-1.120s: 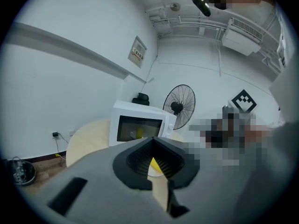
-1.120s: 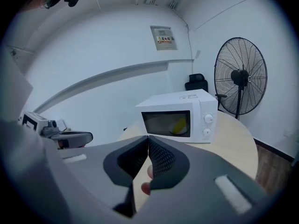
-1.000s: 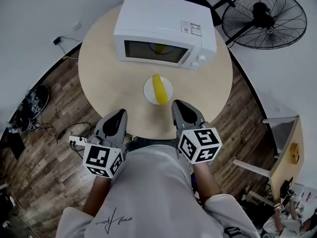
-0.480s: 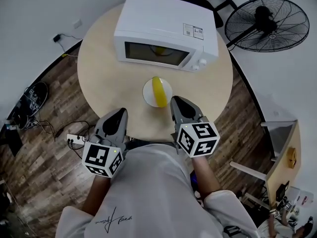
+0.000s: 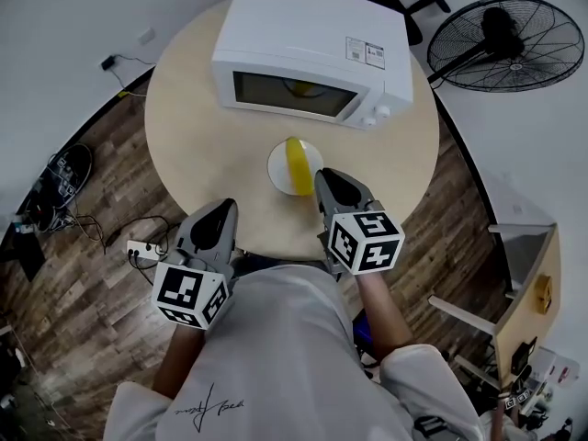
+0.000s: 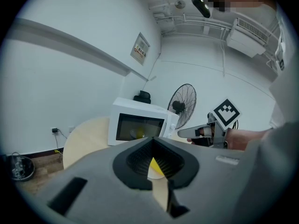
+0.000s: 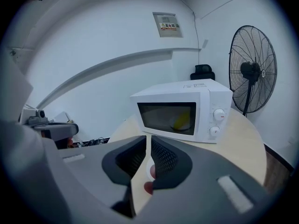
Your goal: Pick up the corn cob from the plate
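On the dark wooden floor (image 5: 87,200) stands a round, pale table (image 5: 184,127), with a black pedestal fan (image 5: 505,37) beside it at the upper right. A white microwave (image 5: 312,35) takes up the far half of the tabletop, its door shut and facing the person. The left gripper (image 5: 220,211) hangs over the table's near edge, well apart from the food; its jaws meet at the tips with nothing between them. The right gripper (image 5: 328,178) reaches further in, its tip just beside the right rim of the plate (image 5: 277,171). Its jaws have just been opening and now stand a narrow slit apart, empty. That small white plate sits in front of the microwave, and the yellow corn cob (image 5: 296,162) lies on it, pointing toward the microwave, touched by neither gripper.
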Demonstrator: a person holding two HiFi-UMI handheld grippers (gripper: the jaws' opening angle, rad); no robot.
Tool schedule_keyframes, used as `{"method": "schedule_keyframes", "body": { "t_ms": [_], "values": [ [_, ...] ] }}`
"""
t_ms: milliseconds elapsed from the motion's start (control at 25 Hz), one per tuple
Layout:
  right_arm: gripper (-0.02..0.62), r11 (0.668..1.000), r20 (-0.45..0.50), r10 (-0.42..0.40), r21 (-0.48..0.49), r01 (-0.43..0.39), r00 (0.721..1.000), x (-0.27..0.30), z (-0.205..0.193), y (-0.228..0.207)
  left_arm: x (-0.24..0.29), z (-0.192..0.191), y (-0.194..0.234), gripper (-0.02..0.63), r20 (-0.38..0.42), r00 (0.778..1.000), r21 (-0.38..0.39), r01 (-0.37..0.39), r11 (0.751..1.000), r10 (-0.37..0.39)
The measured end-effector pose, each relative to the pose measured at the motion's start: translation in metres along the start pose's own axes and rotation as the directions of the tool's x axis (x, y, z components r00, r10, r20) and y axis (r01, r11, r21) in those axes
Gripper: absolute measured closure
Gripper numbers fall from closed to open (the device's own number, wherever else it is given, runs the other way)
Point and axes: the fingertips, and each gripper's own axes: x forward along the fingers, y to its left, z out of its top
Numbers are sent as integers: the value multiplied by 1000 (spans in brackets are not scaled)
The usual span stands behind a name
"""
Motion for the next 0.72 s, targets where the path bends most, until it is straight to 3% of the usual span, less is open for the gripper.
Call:
{"method": "schedule_keyframes", "body": {
  "t_ms": [720],
  "values": [
    [520,999,-100,15,33,-12,995,36,-27,-19,-1,-10,2,614,-31,999,-16,-32,999,32]
  ]
}}
